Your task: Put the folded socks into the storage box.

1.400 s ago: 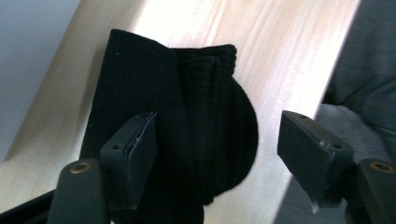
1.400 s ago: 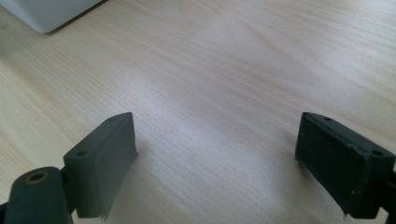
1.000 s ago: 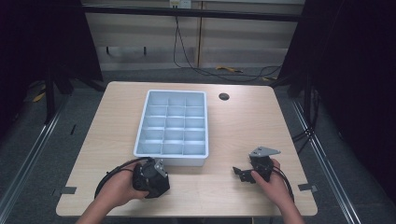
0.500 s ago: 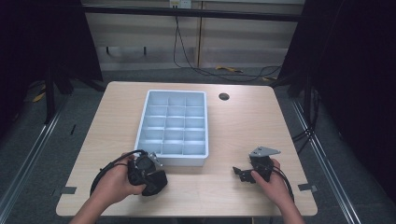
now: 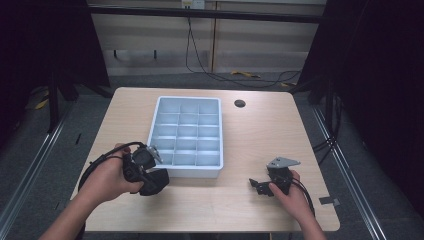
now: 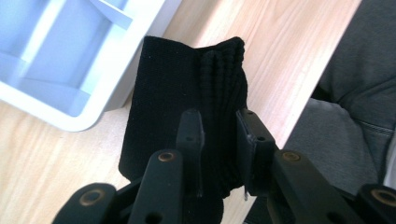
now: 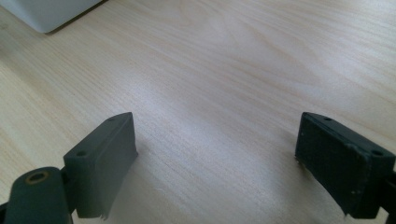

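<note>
At the near left of the table: our left claw (image 5: 150,176) has its jaws closed on a black ribbed fabric piece (image 6: 187,93), folded like a sock or cuff, pinched at one edge.
Fabric position: it hangs from the left claw just beside the near left corner of the pale blue plastic divided tray (image 5: 188,134), over the light wooden table (image 5: 250,135); in the left claw's view its far edge stands close to the tray wall, though we cannot tell whether it touches.
Right claw (image 7: 219,163): its jaws stand wide apart with nothing between them, low over bare wood at the near right, well apart from the tray.
Tray: every compartment we can see looks bare.
Step in hand: we judge that we are carrying the fabric toward the tray, with the drop not yet made.
Next move: we should lift the fabric over the near wall, centre it above one compartment, then part the jaws; the loose end may catch on the rim, so height matters.
</note>
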The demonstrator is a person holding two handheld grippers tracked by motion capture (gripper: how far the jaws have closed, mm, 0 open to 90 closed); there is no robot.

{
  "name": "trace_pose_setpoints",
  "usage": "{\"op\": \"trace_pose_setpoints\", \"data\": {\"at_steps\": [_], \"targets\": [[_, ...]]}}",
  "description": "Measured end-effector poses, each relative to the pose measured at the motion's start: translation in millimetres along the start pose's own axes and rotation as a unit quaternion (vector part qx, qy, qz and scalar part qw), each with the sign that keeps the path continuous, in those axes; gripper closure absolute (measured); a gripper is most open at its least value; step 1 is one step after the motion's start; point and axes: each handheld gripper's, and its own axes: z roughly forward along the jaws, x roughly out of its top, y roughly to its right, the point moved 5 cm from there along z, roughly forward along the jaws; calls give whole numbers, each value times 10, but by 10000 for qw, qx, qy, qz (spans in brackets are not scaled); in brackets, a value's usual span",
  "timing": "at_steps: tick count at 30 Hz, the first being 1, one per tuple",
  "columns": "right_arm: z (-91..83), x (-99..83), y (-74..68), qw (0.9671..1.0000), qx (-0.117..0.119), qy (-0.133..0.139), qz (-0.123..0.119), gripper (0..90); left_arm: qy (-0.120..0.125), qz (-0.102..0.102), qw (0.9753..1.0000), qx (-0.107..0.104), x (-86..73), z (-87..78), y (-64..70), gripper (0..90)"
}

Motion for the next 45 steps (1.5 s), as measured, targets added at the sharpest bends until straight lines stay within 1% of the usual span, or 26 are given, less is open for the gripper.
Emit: {"op": "trace_pose_setpoints", "data": {"at_steps": [1,3,4,6,7,8,10,12,13,15,16,17,18,19,20,21,22,24,25,28,32,35,36,37,42,45], "targets": [[0,0,0,10000,0,0,2,118,-33,28,10000,36,7,-52,-19,730],[0,0,0,10000,0,-1,3,117,-12,-49,10000,73,27,-150,-41,730],[0,0,0,10000,0,-1,3,117,-12,-49,10000,73,27,-150,-41,729],[1,0,-1,10000,7,3,3,117,28,-4,9999,169,82,-307,-103,729],[1,0,-1,10000,7,3,3,117,28,-4,9999,169,82,-307,-103,729],[1,1,0,10000,-3,7,1,117,19,-35,9996,286,127,-395,-147,729],[0,1,-1,10000,-2,3,11,117,5,-47,9995,324,153,-434,-167,729],[2,2,2,10000,-4,15,-9,117,10,-64,9992,394,244,-530,-228,728],[2,2,1,10000,-4,13,-1,117,68,-108,9990,431,276,-544,-249,728],[2,2,2,10000,-4,16,-11,117,18,-78,9988,473,305,-552,-291,727],[2,2,2,10000,-3,15,-13,118,-42,-134,9985,536,332,-523,-354,726],[2,2,2,10000,-3,15,-12,117,-97,-163,9985,506,342,-497,-391,725],[2,2,2,10000,-3,15,-12,117,-97,-163,9985,506,342,-497,-391,725],[2,2,1,10000,-2,14,-8,117,-73,-217,9988,443,361,-401,-454,725],[2,2,2,10000,-3,17,-11,117,-73,-217,9988,443,361,-401,-454,725],[2,2,1,10000,-2,16,-8,117,-145,-221,9990,352,373,-299,-499,724],[2,2,1,10000,-2,13,-2,117,-93,-269,9991,318,382,-240,-514,724],[2,2,1,10000,1,13,-2,117,-101,-271,9991,301,393,-198,-534,724],[2,2,1,10000,0,13,-1,117,-116,-297,9990,302,415,-124,-571,723],[2,2,1,10000,1,13,-2,117,-124,-254,9993,241,467,-57,-602,722],[3,2,2,10000,2,15,-9,117,-70,-226,9994,246,561,10,-589,721],[3,2,1,10000,9,19,-7,116,-104,-216,9995,218,588,67,-576,720],[2,2,0,10000,1,13,-2,116,-224,-209,9992,253,589,126,-581,719],[2,2,1,10000,0,13,-4,116,-251,-202,9991,260,585,150,-590,719],[1,1,-1,10000,2,5,10,116,-271,-331,9989,197,580,188,-620,718],[3,2,1,10000,10,20,-5,116,-488,-277,9981,271,616,193,-623,718]]}}
